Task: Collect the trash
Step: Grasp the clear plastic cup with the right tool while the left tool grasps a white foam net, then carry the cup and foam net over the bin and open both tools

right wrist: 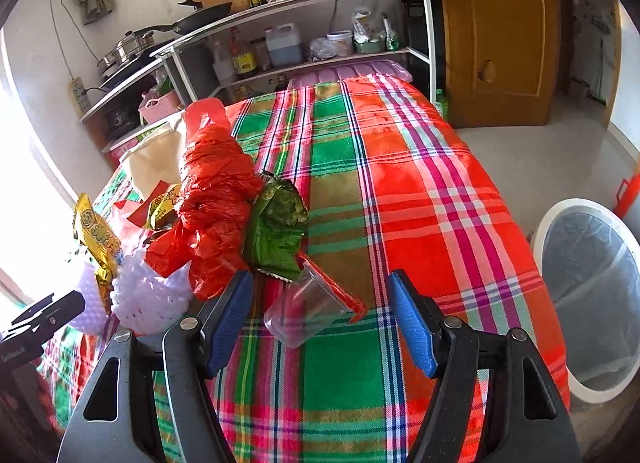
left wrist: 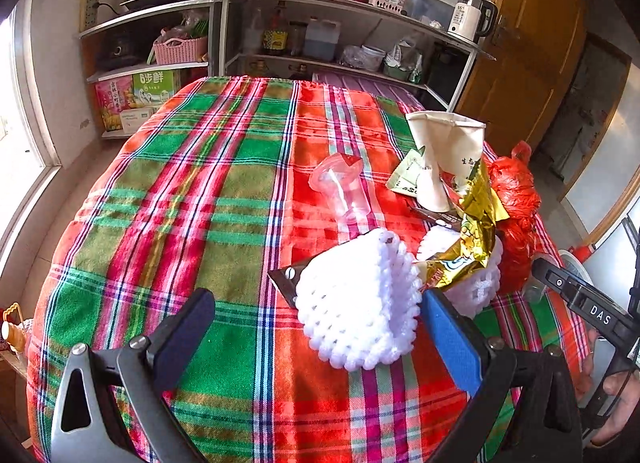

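Bright, blown-out daylight from the window (left wrist: 16,111), sharp focus, heavy fisheye bending, dark corners.

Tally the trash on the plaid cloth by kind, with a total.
White foam fruit nets: 2
Clear plastic cups: 2
Snack wrappers, gold and green: 2
Red plastic bag: 1
Paper carton: 1
Total: 8

"DAS" on the right hand-held gripper (left wrist: 568,287); "55" on the kettle (left wrist: 466,19).
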A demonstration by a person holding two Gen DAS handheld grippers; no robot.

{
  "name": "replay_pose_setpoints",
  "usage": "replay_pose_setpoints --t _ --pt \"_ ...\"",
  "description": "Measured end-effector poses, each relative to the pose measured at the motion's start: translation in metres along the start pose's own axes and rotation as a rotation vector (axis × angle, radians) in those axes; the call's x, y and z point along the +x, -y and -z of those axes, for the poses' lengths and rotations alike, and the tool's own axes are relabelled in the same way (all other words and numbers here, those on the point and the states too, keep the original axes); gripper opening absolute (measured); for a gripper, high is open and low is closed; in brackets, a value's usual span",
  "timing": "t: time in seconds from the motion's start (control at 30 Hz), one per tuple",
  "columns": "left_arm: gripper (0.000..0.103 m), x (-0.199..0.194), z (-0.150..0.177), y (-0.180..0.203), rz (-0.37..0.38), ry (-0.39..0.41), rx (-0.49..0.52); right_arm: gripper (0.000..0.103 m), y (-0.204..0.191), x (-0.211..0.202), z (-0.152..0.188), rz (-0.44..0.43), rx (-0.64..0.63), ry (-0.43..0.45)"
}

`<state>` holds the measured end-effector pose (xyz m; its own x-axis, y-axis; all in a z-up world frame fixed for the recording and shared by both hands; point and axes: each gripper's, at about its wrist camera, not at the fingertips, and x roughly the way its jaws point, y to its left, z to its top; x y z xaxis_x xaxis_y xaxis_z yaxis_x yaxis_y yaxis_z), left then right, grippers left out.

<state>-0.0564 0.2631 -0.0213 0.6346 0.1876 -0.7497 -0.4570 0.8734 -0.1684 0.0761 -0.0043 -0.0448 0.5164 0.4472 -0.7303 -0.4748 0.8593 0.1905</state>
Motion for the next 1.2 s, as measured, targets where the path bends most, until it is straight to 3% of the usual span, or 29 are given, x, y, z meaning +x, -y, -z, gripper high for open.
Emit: replay_pose_setpoints --t 0.23,0.4,0.47,0.53,0.73,1.2 --pt "0.083 0.003 -0.001 0.001 0.002 0.000 0.006 0.069 0.002 0.006 -0.003 0.020 -0.001 -0.007" --pt "0.060 0.003 0.000 0.008 0.016 -0.006 0.043 0.045 0.006 0.007 -0.002 0.002 0.012 -0.003" --pt "0.047 0.002 0.000 0.011 0.024 -0.011 0.057 0.044 0.006 0.006 -0.002 -0.003 0.009 0.000" --pt "0.040 0.000 0.002 0.014 0.022 -0.005 0.067 0.044 0.006 0.002 0.000 -0.010 0.012 0.011" --pt "0.029 -0.010 0.003 0.020 0.043 0.017 0.070 0.041 0.010 -0.009 0.004 -0.030 0.027 0.047" --pt "0.026 -0.040 -0.004 0.052 0.116 0.094 0.123 0.038 0.025 -0.044 0.011 -0.048 0.052 0.125"
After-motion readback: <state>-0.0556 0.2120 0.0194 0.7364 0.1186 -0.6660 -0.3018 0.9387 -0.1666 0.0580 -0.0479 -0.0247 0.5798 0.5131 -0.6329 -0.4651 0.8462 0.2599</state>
